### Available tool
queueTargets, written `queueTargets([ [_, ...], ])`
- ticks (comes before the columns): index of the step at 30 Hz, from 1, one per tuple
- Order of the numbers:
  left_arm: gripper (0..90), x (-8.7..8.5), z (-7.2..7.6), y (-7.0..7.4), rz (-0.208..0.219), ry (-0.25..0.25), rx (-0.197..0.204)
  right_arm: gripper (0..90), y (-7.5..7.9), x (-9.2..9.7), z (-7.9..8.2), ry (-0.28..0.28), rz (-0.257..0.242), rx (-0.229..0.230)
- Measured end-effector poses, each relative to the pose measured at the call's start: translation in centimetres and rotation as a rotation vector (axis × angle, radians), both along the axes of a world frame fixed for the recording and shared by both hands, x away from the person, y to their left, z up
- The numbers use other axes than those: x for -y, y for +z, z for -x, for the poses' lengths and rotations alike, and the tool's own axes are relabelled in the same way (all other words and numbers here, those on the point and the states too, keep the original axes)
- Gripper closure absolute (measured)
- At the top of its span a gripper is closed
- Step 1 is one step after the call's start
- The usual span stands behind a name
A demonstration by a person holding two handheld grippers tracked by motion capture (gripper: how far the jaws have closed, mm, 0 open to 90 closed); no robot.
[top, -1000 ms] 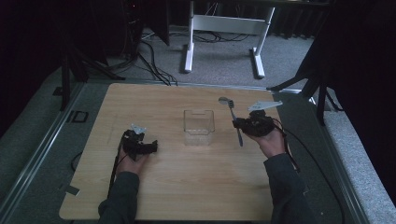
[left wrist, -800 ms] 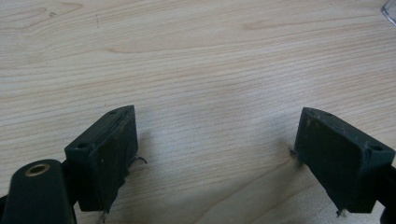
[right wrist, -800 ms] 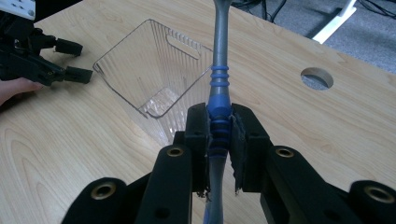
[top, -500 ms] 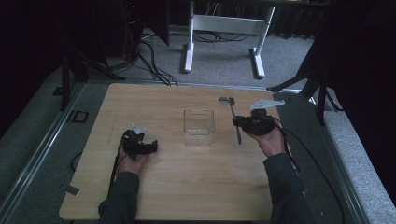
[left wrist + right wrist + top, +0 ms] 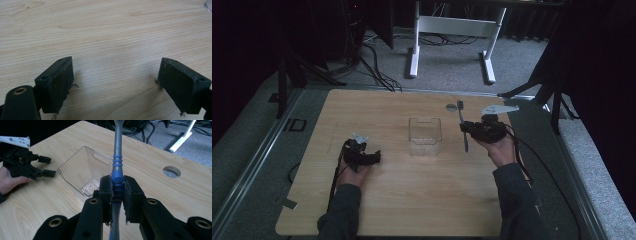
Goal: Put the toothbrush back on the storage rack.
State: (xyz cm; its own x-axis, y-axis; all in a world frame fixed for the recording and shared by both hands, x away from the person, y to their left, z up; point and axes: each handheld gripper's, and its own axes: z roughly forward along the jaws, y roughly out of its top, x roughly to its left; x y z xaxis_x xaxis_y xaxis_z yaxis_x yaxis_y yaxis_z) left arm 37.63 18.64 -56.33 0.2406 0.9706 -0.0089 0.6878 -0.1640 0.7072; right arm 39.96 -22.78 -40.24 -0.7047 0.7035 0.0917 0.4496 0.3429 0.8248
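The right claw [image 5: 117, 195] is clamped on a toothbrush [image 5: 117, 170] by its blue grip, so it hangs ready beside the clear tub [image 5: 85, 173]; the left claw [image 5: 115, 82] rests open on the surface [image 5: 105, 32].

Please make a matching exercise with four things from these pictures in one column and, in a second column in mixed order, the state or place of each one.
Things:
1. left hand-held gripper
2. right hand-held gripper
3. clear container
4. round hole

States or places:
A. empty, in the middle of the table
B. cut into the tabletop near its far edge
C. jaws apart, nothing between them
D. clamped on a tool with a blue-ribbed handle

Pairs: 1-C, 2-D, 3-A, 4-B
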Motion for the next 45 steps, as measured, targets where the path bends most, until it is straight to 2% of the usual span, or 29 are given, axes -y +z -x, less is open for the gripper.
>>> queueTargets([
  [28, 13.7, 0.0, 0.0, 0.0, 0.000, 0.000, 0.001, 78.1, 1.5, -1.9, -0.6, 0.016, -0.072, 0.033],
  [45, 13.7, 0.0, 0.0, 0.0, 0.000, 0.000, 0.001, 78.1, 1.7, -2.3, -1.1, 0.017, -0.136, 0.024],
])
